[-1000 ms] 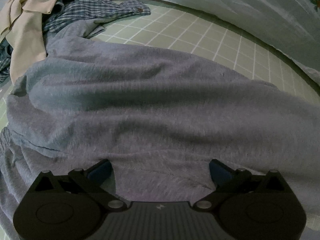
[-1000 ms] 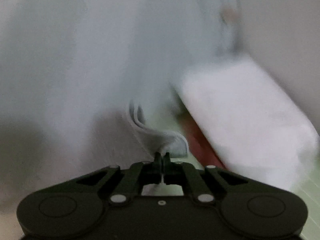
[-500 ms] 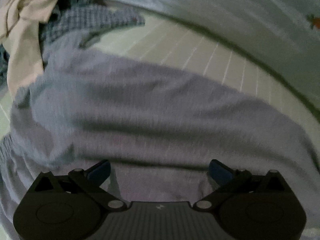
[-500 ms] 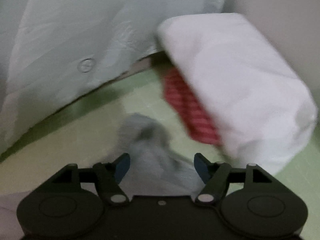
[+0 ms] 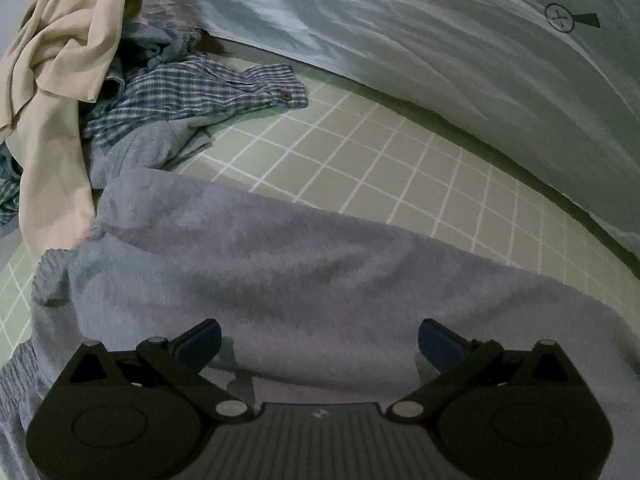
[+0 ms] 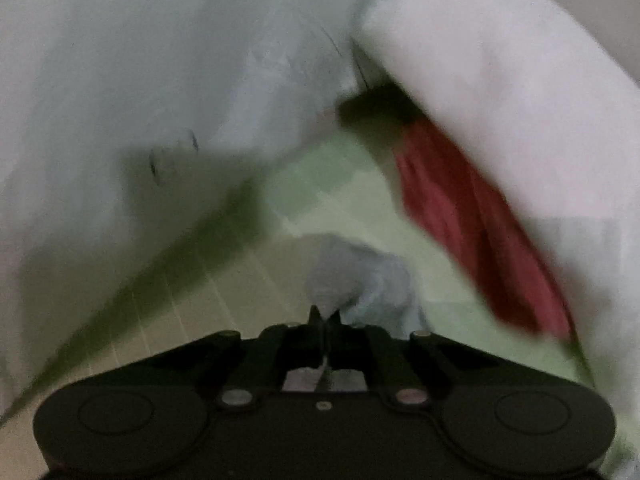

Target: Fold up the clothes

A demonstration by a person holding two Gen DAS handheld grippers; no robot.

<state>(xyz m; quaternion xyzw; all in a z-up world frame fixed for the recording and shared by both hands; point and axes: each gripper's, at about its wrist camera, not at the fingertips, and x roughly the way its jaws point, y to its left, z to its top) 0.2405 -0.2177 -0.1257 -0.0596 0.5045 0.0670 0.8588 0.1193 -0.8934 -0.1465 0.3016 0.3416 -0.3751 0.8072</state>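
A grey-lilac garment (image 5: pixel 304 280) lies spread across a green gridded mat (image 5: pixel 380 168). My left gripper (image 5: pixel 319 342) is open just above its near part, with the blue pads (image 5: pixel 200 340) wide apart and nothing between them. In the blurred right wrist view, my right gripper (image 6: pixel 325 316) is shut on a bunched end of the grey garment (image 6: pixel 352 276), which rises in front of the fingertips over the mat (image 6: pixel 240 280).
A pile of clothes sits at the far left: a cream garment (image 5: pixel 60 64) over a blue plaid shirt (image 5: pixel 192 92). A pale sheet (image 5: pixel 440 40) borders the mat's far side. A white folded item (image 6: pixel 500 92) lies on a red garment (image 6: pixel 472 220).
My right gripper opened half a second ago and has now shut on the garment's bunched end. The left gripper stays open and has drawn back, so more mat shows beyond the garment.
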